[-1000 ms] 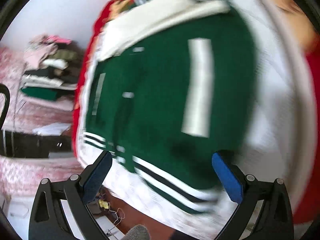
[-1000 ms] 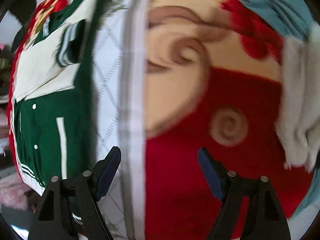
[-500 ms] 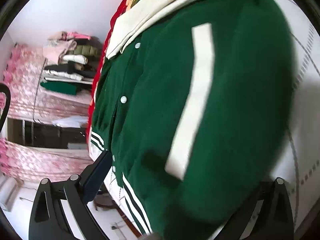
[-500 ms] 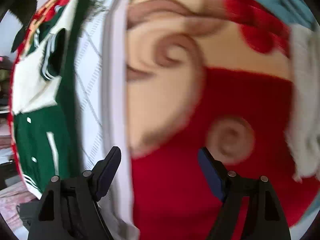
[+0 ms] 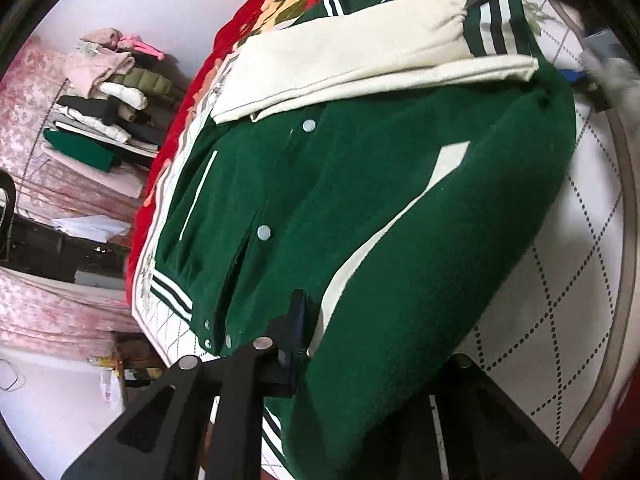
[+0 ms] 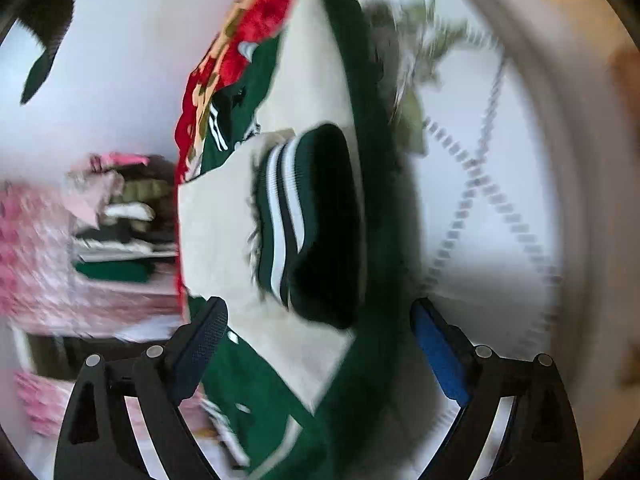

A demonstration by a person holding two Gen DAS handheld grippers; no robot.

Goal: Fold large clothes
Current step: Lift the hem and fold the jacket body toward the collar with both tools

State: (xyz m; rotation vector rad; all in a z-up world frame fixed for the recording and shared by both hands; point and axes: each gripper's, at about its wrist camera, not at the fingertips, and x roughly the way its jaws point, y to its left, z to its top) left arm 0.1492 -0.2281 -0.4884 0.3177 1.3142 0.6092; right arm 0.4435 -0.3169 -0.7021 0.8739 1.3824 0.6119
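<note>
your left gripper (image 5: 360,344) pinches the green jacket (image 5: 360,184); your right gripper (image 6: 320,344) gapes before its cuff (image 6: 304,216). mid-fold: probably grab that cuff.

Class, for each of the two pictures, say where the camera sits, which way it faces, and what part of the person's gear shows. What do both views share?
Left wrist: on the left gripper, facing along its fingers across the green jacket; its fingers are closed on the fabric.
Right wrist: on the right gripper, facing the jacket's striped cuff; open fingers show, blurred.
Shared: the jacket, the white quilt and the pile of clothes.
</note>
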